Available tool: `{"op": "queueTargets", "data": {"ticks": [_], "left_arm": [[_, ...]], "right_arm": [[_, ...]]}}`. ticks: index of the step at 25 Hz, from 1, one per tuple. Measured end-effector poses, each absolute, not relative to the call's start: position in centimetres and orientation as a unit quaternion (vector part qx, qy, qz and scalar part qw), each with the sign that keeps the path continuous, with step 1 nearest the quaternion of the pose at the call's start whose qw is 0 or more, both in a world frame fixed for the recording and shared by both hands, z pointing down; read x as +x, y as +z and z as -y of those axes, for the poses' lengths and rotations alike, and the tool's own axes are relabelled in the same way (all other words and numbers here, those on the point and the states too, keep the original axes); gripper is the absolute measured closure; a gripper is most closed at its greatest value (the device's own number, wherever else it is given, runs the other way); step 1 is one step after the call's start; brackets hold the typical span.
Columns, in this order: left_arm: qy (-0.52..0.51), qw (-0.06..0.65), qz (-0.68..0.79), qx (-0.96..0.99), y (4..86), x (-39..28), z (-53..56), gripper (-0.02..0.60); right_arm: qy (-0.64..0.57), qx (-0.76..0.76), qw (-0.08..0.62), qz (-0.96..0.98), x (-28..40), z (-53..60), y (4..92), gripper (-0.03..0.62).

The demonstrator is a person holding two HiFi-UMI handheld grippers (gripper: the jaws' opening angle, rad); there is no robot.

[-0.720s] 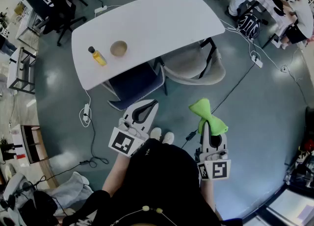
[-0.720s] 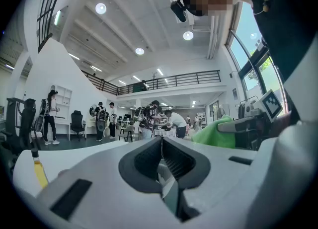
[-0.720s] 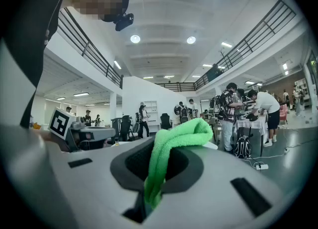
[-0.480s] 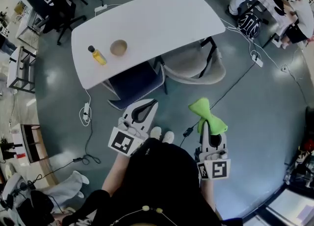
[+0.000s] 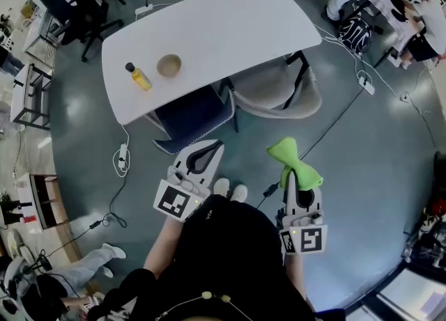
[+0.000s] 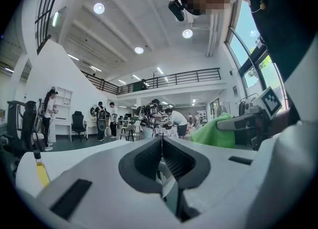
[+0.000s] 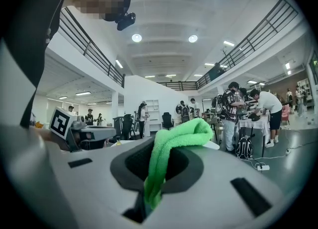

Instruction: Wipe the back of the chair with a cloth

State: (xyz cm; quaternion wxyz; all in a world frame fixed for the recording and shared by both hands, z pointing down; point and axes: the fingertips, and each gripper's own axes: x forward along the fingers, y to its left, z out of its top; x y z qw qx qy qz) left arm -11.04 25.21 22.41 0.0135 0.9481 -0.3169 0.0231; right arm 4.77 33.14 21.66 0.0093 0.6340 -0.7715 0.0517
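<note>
Two chairs are tucked under the white table (image 5: 230, 20): a dark blue chair (image 5: 191, 119) and a beige chair (image 5: 275, 97), their backs facing me. My right gripper (image 5: 293, 172) is shut on a bright green cloth (image 5: 291, 159) (image 7: 169, 148), held low in front of me, nearer the beige chair but apart from it. My left gripper (image 5: 210, 148) (image 6: 161, 141) is shut with nothing between its jaws, just short of the blue chair's back.
A yellow bottle (image 5: 138, 79) and a small bowl (image 5: 168, 67) stand on the table's left part. Cables and a power strip (image 5: 122, 159) lie on the floor to the left. People sit at desks at the far right (image 5: 418, 13); someone's legs (image 5: 83, 267) show at lower left.
Both grippers hold almost still with the cloth unchanged. The person at lower left has shifted along the floor.
</note>
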Motion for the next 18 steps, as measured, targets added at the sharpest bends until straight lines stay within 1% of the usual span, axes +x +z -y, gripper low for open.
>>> {"op": "queueTargets", "data": {"ticks": [3,8,18], "left_arm": [[0.028,0.016,0.321,0.947,22.5,-11.1,-25.4,0.572],[0.038,0.013,0.329,0.943,22.8,-11.2,-25.9,0.572],[0.062,0.004,0.357,0.932,23.2,-10.9,-27.1,0.572]], "right_arm": [[0.045,0.627,0.018,0.777,4.6,-33.2,21.6,0.576],[0.043,0.614,0.01,0.788,5.1,-32.9,21.5,0.576],[0.068,0.622,0.025,0.78,9.7,-34.5,23.6,0.575]]}}
